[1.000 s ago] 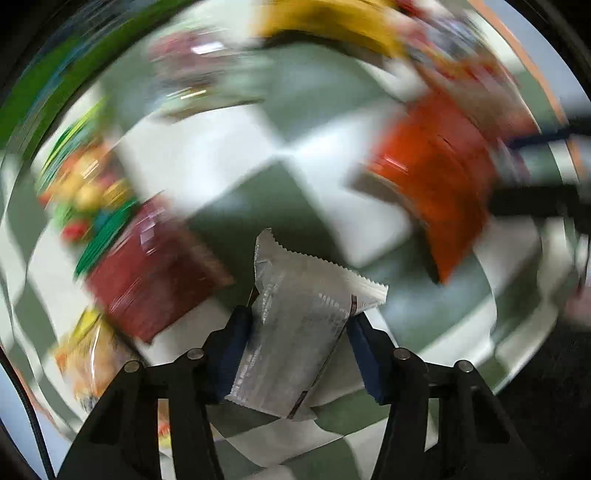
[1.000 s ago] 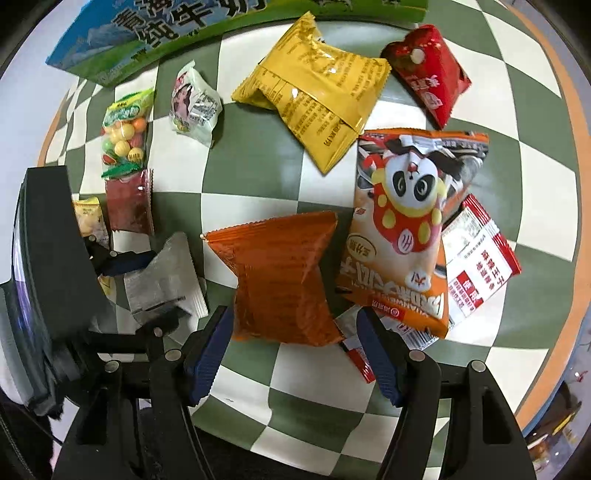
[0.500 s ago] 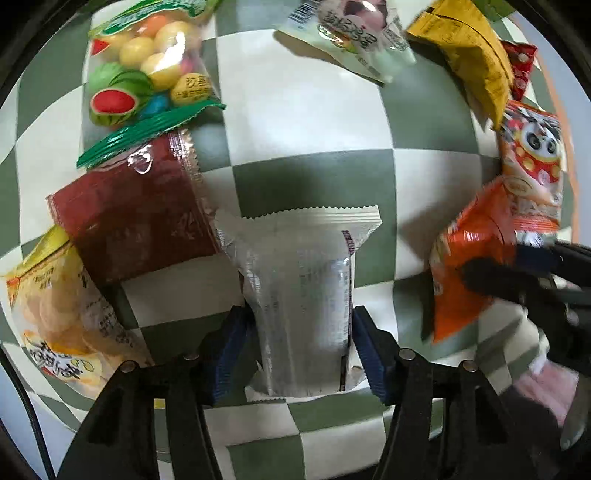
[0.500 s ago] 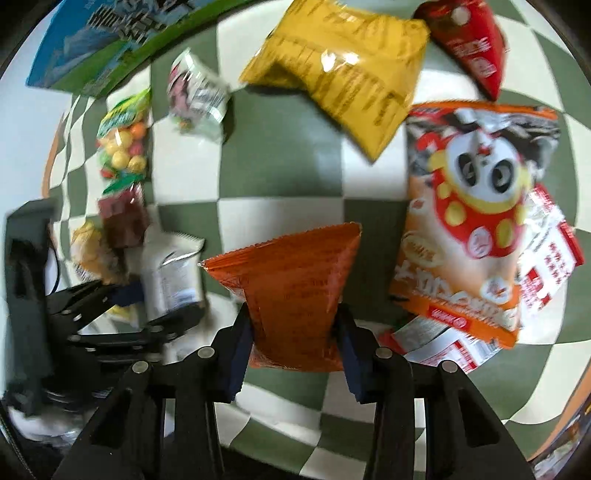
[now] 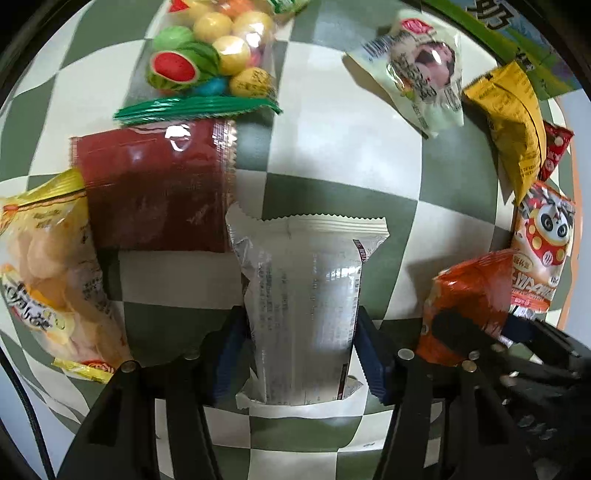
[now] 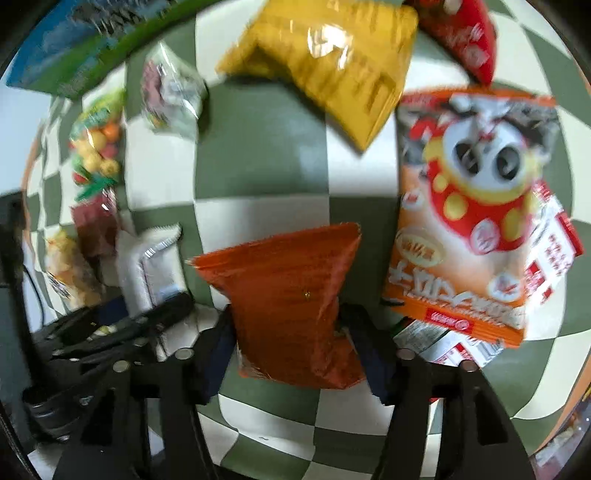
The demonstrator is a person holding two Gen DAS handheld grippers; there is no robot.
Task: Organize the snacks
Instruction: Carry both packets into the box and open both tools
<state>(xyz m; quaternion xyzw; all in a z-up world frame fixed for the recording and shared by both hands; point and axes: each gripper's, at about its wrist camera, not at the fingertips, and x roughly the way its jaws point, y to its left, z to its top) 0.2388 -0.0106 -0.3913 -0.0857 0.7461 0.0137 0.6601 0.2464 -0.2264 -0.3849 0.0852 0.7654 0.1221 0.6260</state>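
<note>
My left gripper point(image 5: 301, 350) is shut on a silver-white snack packet point(image 5: 303, 295), held over the green-and-white checkered table point(image 5: 343, 155). The packet's top edge lies beside a dark red packet point(image 5: 151, 188). My right gripper point(image 6: 288, 347) is shut on an orange snack bag point(image 6: 291, 295), lifted over the table. The orange bag point(image 5: 465, 295) also shows at the right of the left wrist view. The silver packet point(image 6: 151, 266) and the left gripper's fingers point(image 6: 122, 328) show at the left of the right wrist view.
A fruit-candy bag point(image 5: 207, 55), a pale yellow bag point(image 5: 48, 280), a white-and-pink packet point(image 5: 421, 70), a yellow bag point(image 6: 332, 62), a panda bag point(image 6: 476, 206), a red packet point(image 6: 461, 33) and a red-and-white packet point(image 6: 554, 254) lie around. A blue-green carton point(image 6: 74, 48) stands at the back.
My right gripper has closed on the orange bag and lifted it. My left gripper has carried the silver packet forward beside the dark red packet.
</note>
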